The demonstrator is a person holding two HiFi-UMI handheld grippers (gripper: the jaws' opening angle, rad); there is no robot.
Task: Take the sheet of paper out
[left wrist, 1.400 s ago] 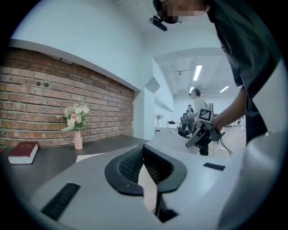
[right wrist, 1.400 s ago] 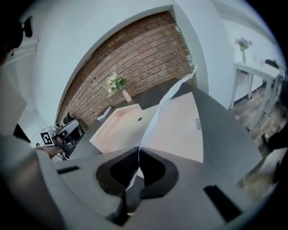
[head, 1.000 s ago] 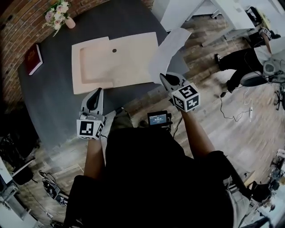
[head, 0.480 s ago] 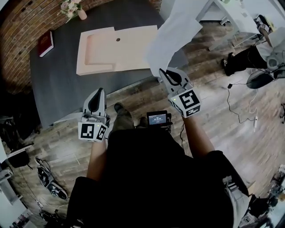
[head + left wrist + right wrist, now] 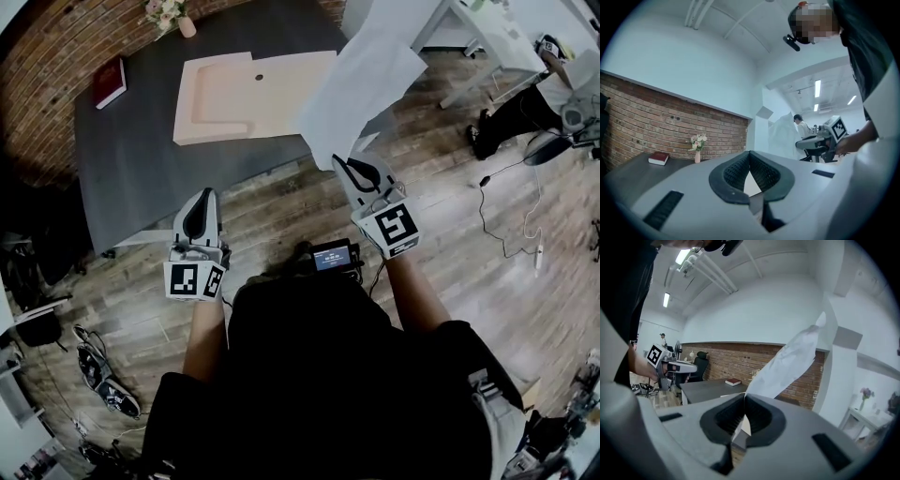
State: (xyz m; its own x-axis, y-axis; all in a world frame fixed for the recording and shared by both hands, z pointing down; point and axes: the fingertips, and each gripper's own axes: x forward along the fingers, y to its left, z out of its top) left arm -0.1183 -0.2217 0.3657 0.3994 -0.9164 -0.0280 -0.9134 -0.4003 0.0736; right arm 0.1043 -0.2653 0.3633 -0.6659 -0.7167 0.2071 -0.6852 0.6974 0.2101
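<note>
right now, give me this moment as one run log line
right gripper: shut on paper, paper in air | left gripper: shut, empty | envelope: flat on table

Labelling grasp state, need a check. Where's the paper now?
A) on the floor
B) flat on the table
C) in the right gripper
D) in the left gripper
C: the paper sticks up out of the right gripper, whose jaws are shut on it, clear of the table. The left gripper is shut on nothing.
</note>
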